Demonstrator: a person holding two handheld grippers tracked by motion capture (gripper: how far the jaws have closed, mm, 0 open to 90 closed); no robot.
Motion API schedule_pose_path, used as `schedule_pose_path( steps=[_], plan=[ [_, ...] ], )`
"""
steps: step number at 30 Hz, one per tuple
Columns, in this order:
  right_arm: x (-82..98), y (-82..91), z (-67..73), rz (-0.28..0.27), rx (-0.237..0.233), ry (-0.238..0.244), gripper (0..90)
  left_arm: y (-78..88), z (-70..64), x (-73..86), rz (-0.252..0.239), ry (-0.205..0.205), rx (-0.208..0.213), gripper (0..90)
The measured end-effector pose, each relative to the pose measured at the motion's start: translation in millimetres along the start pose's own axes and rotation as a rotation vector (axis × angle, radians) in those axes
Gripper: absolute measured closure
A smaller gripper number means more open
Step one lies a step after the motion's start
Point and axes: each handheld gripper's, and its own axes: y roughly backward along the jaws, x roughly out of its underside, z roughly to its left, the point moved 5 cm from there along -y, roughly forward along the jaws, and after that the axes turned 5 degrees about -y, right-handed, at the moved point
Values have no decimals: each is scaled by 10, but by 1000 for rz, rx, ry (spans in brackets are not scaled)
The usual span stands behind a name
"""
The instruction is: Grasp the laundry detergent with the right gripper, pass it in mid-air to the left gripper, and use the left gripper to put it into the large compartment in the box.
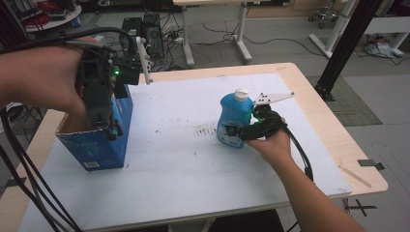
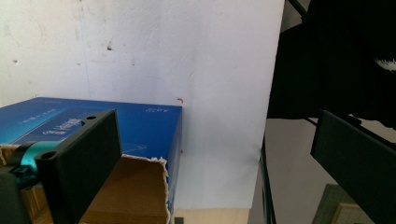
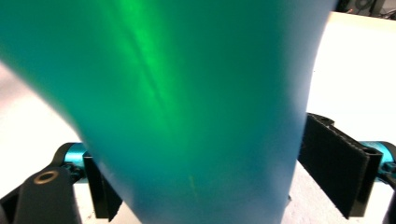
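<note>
Bottle between your right jaws

Your left gripper (image 1: 112,129) hangs spread at the box (image 1: 104,145), left of the bottle (image 1: 234,121). Your right gripper (image 1: 237,130) straddles the upright bottle; its pads seem just short of pressing, though blur hides contact.

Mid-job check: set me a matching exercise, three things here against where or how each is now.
1. blue plastic bottle with white cap
2. open-topped blue cardboard box
3. left gripper

A. jaws wide apart over the box's rim
B. upright between the right gripper's jaws
C. at the left side of the white-topped table

Pairs: 1-B, 2-C, 3-A.
</note>
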Motion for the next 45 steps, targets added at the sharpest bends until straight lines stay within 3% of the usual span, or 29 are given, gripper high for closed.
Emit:
schedule_pose_path(
  steps=[4, 6, 27, 40, 45],
  plan=[
    [1, -13, 20, -2, -10, 9, 186, -1, 6, -1, 0, 1, -2, 17],
    [9, -17, 26, 1, -21, 18, 247, -1, 7, 0, -1, 2, -3, 17],
    [8, -17, 32, -10, -33, 38, 361, -9, 22, 4, 5, 4, 0, 17],
    [10, -21, 28, -18, -19, 49, 405, -25, 41, 8, 5, 9, 4, 17],
    [13, -25, 41, -33, -1, 76, 429, -36, 47, 1, 4, 8, 6, 17]
  ],
)
